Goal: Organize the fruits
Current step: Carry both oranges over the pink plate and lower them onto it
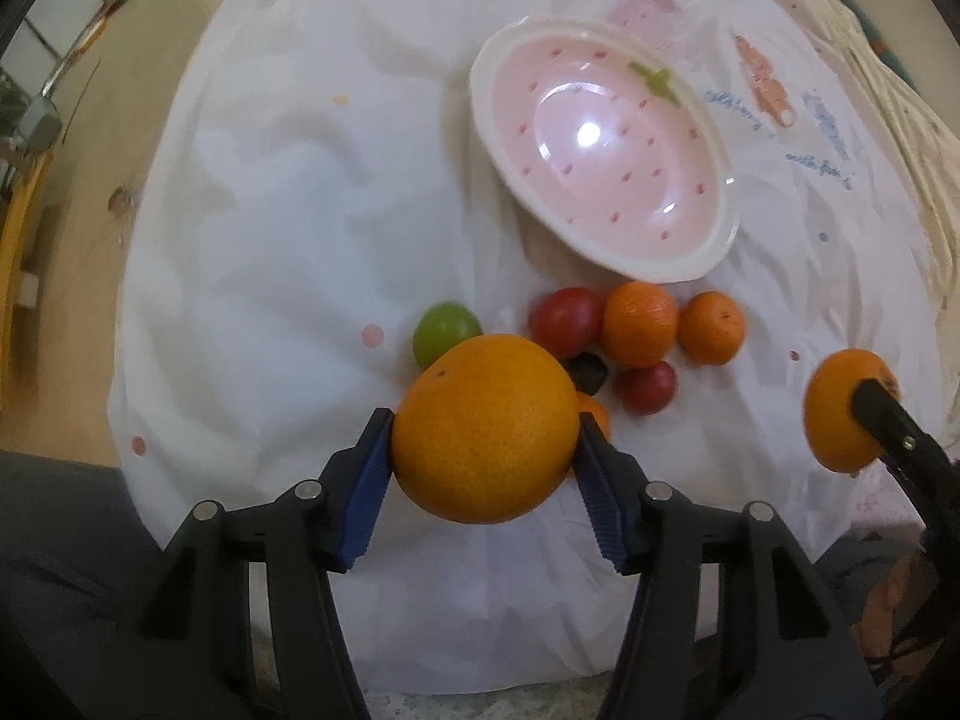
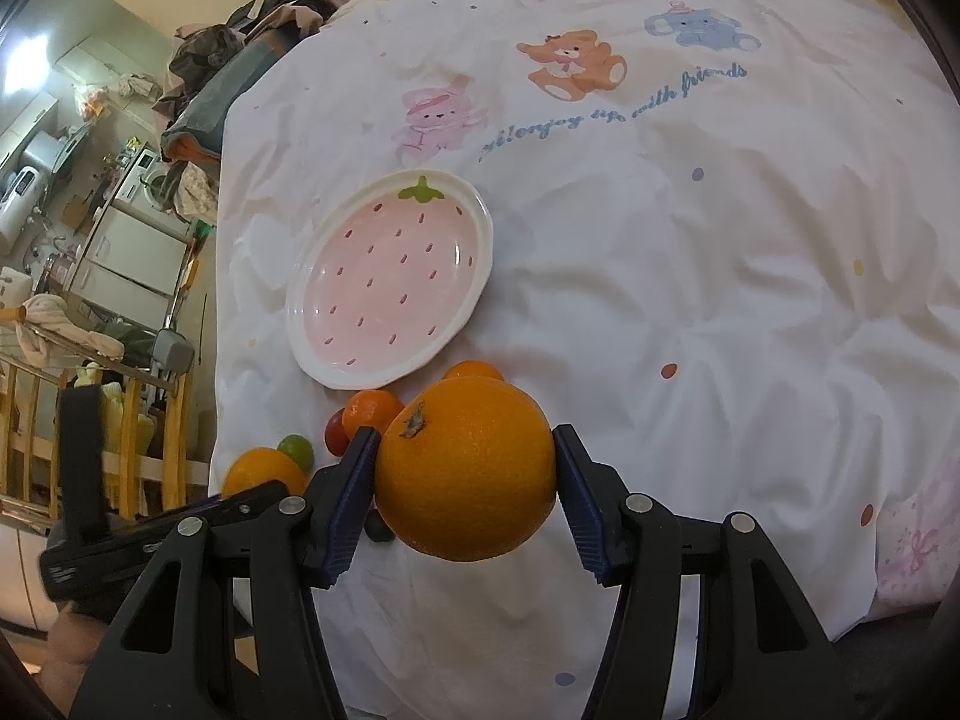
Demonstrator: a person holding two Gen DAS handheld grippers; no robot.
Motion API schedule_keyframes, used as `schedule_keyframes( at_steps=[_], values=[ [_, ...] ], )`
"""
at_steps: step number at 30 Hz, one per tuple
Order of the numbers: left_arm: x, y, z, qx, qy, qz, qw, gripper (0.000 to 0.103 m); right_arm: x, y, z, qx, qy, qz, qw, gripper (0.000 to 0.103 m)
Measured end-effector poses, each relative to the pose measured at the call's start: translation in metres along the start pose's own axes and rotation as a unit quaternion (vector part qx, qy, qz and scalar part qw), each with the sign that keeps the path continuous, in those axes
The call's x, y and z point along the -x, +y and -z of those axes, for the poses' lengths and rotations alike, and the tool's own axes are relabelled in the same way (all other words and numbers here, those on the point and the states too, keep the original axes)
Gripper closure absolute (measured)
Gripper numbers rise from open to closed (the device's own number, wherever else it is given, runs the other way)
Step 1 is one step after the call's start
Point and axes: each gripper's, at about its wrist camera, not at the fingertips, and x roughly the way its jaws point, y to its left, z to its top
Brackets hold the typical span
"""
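Note:
My left gripper point(image 1: 485, 447) is shut on a large orange point(image 1: 485, 427) above the white bedsheet. My right gripper point(image 2: 465, 474) is shut on another large orange point(image 2: 465, 468); that orange also shows at the right edge of the left wrist view point(image 1: 837, 414). A pink strawberry-shaped plate point(image 1: 600, 147) lies ahead and holds nothing; in the right wrist view it lies to the left point(image 2: 390, 276). Between plate and grippers lie a green fruit point(image 1: 444, 330), two red fruits point(image 1: 564, 318), two small oranges point(image 1: 639, 324) and a dark fruit point(image 1: 588, 371), partly hidden.
A white bedsheet point(image 2: 690, 300) with cartoon animals and dots covers the bed. The bed's left edge drops to the floor point(image 1: 90, 180). A wooden crib rail point(image 2: 120, 450) and room clutter point(image 2: 120, 228) stand at left.

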Motion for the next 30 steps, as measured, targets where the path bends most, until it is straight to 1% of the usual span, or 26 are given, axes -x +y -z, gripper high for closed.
schedule_keyframes(
  at_steps=[4, 7, 10, 13, 18, 22, 26, 30],
  values=[
    [0.024, -0.004, 0.005, -0.012, -0.027, 0.004, 0.9996, 0.049, 0.003, -0.001, 0.001, -0.001, -0.003, -0.002, 1.0, 0.043],
    [0.039, -0.005, 0.005, -0.016, -0.038, 0.011, 0.9991, 0.049, 0.009, 0.001, 0.001, 0.005, -0.017, -0.001, 1.0, 0.043],
    [0.055, -0.007, 0.005, -0.023, -0.054, 0.016, 0.9981, 0.049, 0.017, 0.001, 0.002, 0.005, -0.033, -0.009, 0.999, 0.043],
    [0.07, -0.01, 0.004, -0.039, -0.083, 0.009, 0.9957, 0.049, 0.027, 0.001, 0.001, 0.003, -0.053, -0.016, 0.998, 0.043],
    [0.091, -0.013, -0.006, -0.069, -0.132, -0.016, 0.9886, 0.049, 0.037, 0.001, -0.003, -0.005, -0.078, -0.032, 0.996, 0.043],
    [0.1, -0.013, -0.018, -0.085, -0.16, -0.03, 0.983, 0.049, 0.043, -0.001, -0.011, -0.012, -0.097, -0.045, 0.994, 0.043],
    [0.102, -0.015, -0.032, -0.093, -0.174, -0.036, 0.9798, 0.049, 0.047, -0.001, -0.021, -0.016, -0.115, -0.054, 0.992, 0.043],
    [0.1, -0.014, -0.045, -0.093, -0.176, -0.034, 0.9794, 0.049, 0.05, -0.002, -0.032, -0.014, -0.127, -0.054, 0.99, 0.043]
  ],
)
